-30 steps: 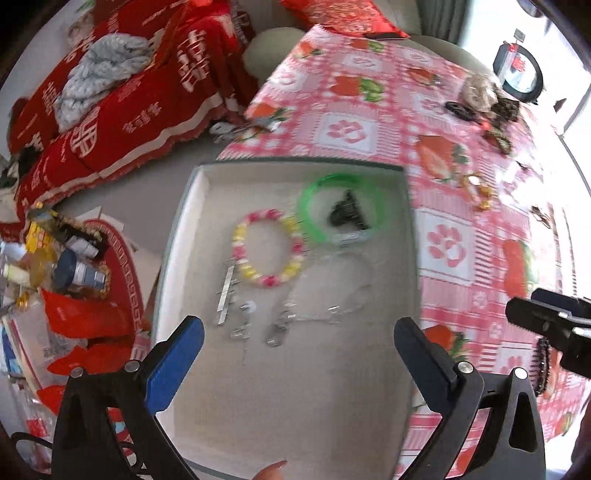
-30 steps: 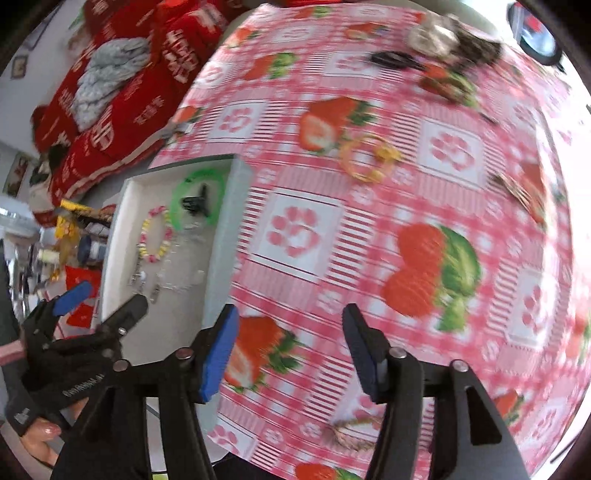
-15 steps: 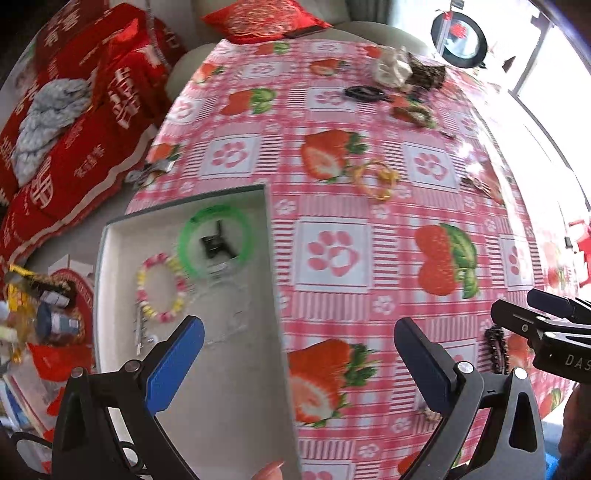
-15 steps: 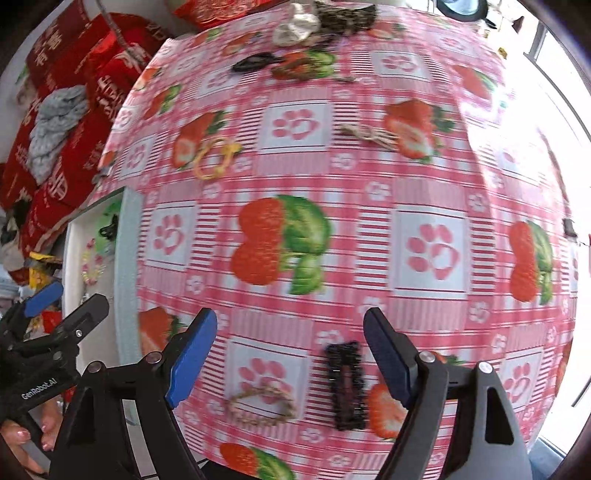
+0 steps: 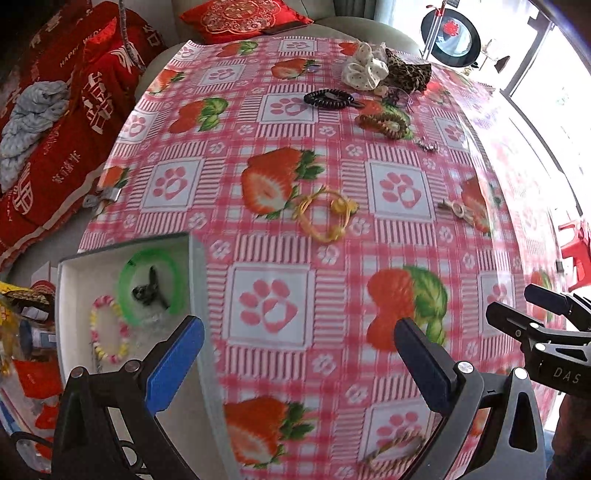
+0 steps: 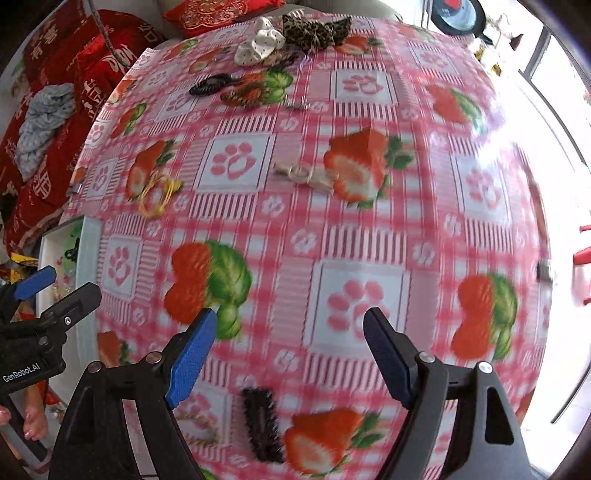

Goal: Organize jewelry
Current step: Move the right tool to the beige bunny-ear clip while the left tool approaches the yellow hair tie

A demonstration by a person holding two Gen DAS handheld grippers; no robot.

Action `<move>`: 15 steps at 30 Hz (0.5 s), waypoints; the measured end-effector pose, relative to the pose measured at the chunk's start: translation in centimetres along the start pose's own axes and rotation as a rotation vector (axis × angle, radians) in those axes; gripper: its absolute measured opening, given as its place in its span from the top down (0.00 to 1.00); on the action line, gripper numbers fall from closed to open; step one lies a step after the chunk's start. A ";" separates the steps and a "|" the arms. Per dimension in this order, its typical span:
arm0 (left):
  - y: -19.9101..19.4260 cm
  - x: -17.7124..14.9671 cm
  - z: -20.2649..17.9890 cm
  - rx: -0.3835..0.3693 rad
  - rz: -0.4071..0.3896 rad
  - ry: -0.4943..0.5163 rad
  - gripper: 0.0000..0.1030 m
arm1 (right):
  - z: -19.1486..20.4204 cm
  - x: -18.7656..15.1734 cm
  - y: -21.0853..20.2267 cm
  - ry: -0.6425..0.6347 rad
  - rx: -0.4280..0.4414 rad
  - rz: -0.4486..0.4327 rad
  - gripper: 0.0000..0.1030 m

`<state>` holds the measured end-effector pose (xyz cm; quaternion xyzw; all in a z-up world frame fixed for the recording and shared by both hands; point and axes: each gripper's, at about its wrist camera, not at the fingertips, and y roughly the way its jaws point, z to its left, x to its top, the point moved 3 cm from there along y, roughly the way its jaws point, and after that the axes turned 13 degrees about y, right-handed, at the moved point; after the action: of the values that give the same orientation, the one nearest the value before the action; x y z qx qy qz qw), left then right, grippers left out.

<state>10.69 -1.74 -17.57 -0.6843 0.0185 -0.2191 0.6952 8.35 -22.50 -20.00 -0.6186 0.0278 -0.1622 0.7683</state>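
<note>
A white tray point(image 5: 74, 269) at the table's left edge holds a green bangle point(image 5: 127, 291), a black clip point(image 5: 149, 290) and a pink-yellow bead bracelet point(image 5: 107, 332). My left gripper point(image 5: 299, 350) hovers open over the tablecloth just right of the tray, nothing between its fingers. My right gripper point(image 6: 290, 343) is open and empty above the cloth farther right. A black hair clip point(image 6: 260, 421) lies below it near the front edge, beside a braided cord bracelet point(image 5: 391, 445). A yellow cord bracelet point(image 5: 325, 214), a beige knotted piece point(image 6: 306, 175), dark and brown bead bracelets point(image 5: 328, 99) and scrunchies point(image 5: 364, 72) lie farther back.
The pink strawberry-patterned tablecloth point(image 5: 399, 192) covers the whole table. Red cushions and a grey knit point(image 5: 29, 114) lie on a sofa to the left. Clutter and bottles sit on the floor left of the tray. A round black mirror point(image 5: 450, 33) stands at the far right.
Both grippers have swept right, away from the tray and out over the tablecloth. The right gripper's jaws have widened. The black hair clip has come into the right wrist view.
</note>
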 end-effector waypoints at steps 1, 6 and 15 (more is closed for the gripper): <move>0.2 0.3 -0.1 0.002 0.000 -0.003 0.00 | 0.0 0.6 0.1 -0.014 -0.001 -0.004 0.19; 1.7 2.6 -0.3 0.029 0.001 -0.023 0.00 | 0.1 3.1 1.3 -0.075 -0.001 -0.014 0.19; 4.6 5.2 -0.6 0.073 0.002 -0.042 0.00 | 1.0 6.5 3.9 -0.180 0.013 -0.017 0.19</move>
<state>16.48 -4.14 -20.58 -0.6629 -0.0035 -0.2044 0.7202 15.58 -22.70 -22.47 -0.6261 -0.0478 -0.1127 0.7701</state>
